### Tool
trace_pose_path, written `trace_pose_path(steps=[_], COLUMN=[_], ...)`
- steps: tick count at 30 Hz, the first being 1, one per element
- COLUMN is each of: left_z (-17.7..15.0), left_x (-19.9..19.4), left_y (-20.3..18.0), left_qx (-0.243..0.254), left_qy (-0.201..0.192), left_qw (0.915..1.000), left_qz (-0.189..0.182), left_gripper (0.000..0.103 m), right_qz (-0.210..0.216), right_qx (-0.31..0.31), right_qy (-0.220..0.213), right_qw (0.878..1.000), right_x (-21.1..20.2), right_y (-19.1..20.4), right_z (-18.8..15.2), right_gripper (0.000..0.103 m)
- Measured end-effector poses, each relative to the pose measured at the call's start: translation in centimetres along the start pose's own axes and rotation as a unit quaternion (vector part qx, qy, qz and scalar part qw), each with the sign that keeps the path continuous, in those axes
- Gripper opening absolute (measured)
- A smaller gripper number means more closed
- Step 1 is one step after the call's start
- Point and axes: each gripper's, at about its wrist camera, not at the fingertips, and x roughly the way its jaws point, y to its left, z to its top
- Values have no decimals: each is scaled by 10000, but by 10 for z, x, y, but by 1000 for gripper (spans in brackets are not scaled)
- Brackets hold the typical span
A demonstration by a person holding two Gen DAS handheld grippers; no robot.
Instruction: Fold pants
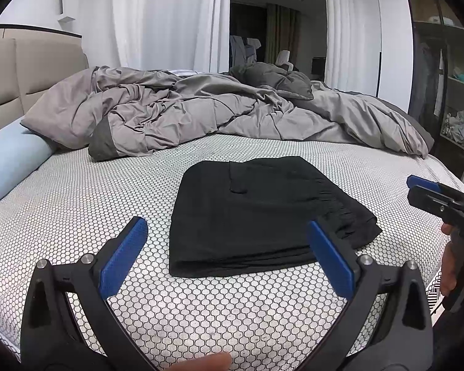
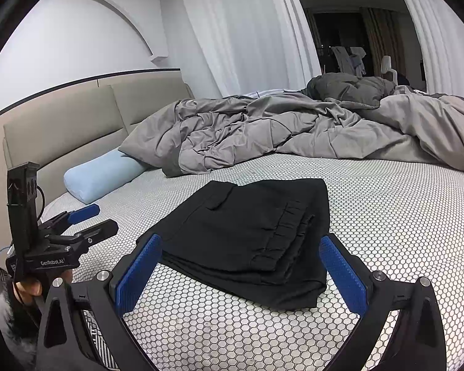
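**Folded black pants lying between two open tools**

Hovering over the bed in the left wrist view, the left tool (image 1: 227, 255) is standing with its blue-padded jaws spread wide and gripping nothing. The black fabric pants (image 1: 256, 216), already folded into a compact stacked rectangle, are lying flat on the white honeycomb-patterned mattress cover (image 1: 77, 201), straight ahead of this tool and slightly to its right; the near folded edge is sitting just beyond the fingertips, and the right-hand blue pad is overlapping the bundle's near right corner in the picture, though contact cannot be judged. The gathered waistband is facing the right side. The right tool (image 1: 417, 187) is entering from the right edge, its jaws looking nearly together from this angle.

In the right wrist view, the right tool (image 2: 239, 267) is showing its jaws clearly parted and empty, with the pants (image 2: 241, 235) lying directly ahead between the pads, their long axis running away and leftward toward the pale blue bolster pillow (image 2: 103, 176). The left tool (image 2: 91, 219) is sitting well apart at the left, its body reading "GenRobot.AI". A crumpled grey duvet (image 2: 294, 133) is filling the far side of the bed.

Both tools appear about equally near; the folding itself looks finished or nearly so.
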Motion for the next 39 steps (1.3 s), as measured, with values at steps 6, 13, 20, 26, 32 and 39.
trace_pose_path(steps=[6,13,20,26,32,39], left_z=[-1,-1,-1,-2,-3,-3], left_x=[2,3,4,4,4,4], left_y=[3,6,8,5,5,3], left_qx=[-50,-90,-110,-131,-127,-135], left_qy=[-3,23,29,26,23,19], left_qw=[10000,9999,9999,9999,9999,9999], left_qz=[23,43,43,83,92,102], left_gripper=[102,102,102,102,102,102], right_qz=[-8,-4,14,18,14,20], right_qx=[-28,-13,-32,-43,-52,-58], right_qy=[-6,0,17,15,11,13], right_qw=[10000,10000,10000,10000,10000,10000], right_x=[-1,-1,0,-1,-1,-1], right_y=[1,2,3,3,2,2], right_z=[1,0,0,0,0,0], right_gripper=[103,103,103,103,103,103])
